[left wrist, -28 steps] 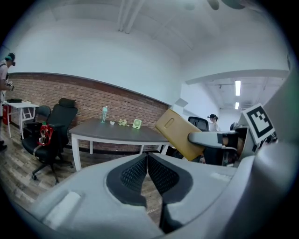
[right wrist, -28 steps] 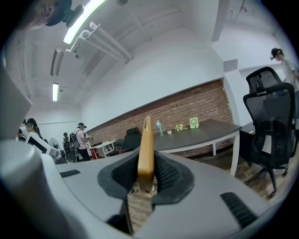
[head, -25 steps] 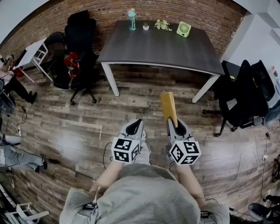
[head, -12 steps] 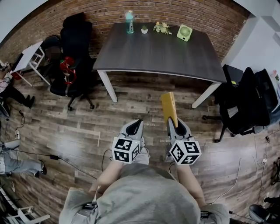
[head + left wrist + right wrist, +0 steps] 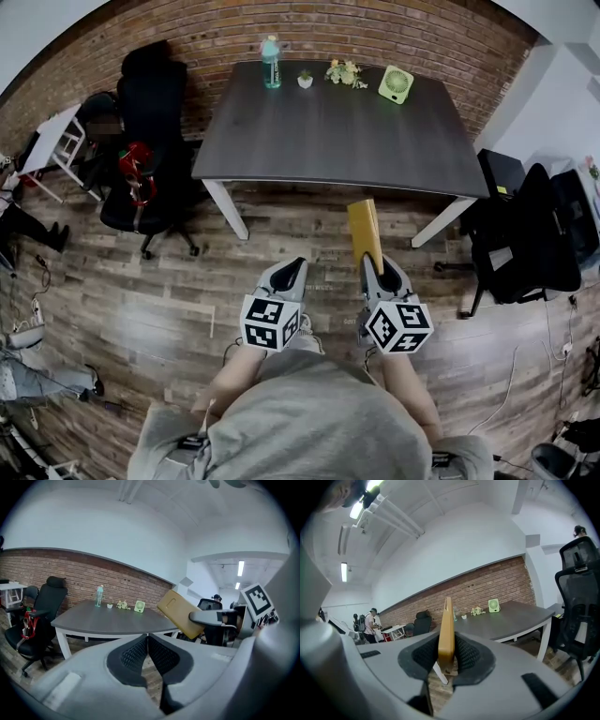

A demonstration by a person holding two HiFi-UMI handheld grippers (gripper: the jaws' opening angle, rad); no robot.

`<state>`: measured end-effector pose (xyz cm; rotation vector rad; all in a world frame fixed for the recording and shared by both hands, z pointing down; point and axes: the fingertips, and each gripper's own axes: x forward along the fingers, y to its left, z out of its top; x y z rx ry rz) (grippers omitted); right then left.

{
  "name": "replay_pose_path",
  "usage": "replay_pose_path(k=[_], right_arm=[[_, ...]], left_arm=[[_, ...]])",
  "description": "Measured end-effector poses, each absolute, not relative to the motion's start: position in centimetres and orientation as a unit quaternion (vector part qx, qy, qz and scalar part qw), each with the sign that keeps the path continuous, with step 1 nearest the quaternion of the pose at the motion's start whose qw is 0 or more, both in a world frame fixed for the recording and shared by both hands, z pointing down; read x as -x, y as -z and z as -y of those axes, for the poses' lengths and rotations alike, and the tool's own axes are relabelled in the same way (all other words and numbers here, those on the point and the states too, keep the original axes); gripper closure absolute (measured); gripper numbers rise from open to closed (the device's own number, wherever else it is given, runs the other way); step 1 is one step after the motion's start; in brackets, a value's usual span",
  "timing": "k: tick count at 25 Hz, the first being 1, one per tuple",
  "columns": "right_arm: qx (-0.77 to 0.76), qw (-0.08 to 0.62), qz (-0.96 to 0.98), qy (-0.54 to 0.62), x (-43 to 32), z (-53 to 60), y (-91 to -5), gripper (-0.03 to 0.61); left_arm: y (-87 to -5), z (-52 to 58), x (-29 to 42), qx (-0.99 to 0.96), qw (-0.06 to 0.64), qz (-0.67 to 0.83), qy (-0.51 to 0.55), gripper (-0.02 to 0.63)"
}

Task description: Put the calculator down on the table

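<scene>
The calculator [image 5: 365,233] is a flat tan slab standing on edge, and my right gripper [image 5: 379,272] is shut on its near end. It sticks out forward over the wooden floor, short of the dark grey table [image 5: 337,141]. In the right gripper view the calculator [image 5: 446,632] is clamped edge-on between the black pads. In the left gripper view the calculator [image 5: 180,613] shows to the right, held by the other gripper. My left gripper [image 5: 286,277] is beside the right one, shut with nothing between its pads [image 5: 136,656].
On the table's far edge stand a teal bottle [image 5: 271,62], a small pot [image 5: 306,81], little figures [image 5: 341,72] and a green fan [image 5: 396,83]. Black office chairs stand at the left [image 5: 148,141] and right [image 5: 525,234]. A white side table [image 5: 52,141] is at far left.
The table has come nearer and lower in the head view as I move toward it. Both grippers keep their pose, the calculator still clamped in the right one.
</scene>
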<state>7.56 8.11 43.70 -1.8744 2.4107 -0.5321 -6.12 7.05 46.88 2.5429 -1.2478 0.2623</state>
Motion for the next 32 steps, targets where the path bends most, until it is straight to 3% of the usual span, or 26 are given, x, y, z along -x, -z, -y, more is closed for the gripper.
replay_pose_path(k=[32], right_arm=[[0.619,0.009,-0.765,0.178,-6.2,10.5,-44.7,0.495]], left_arm=[[-47.6,11.2,6.6,-0.895,0.154,0.405,-0.102,0.592]])
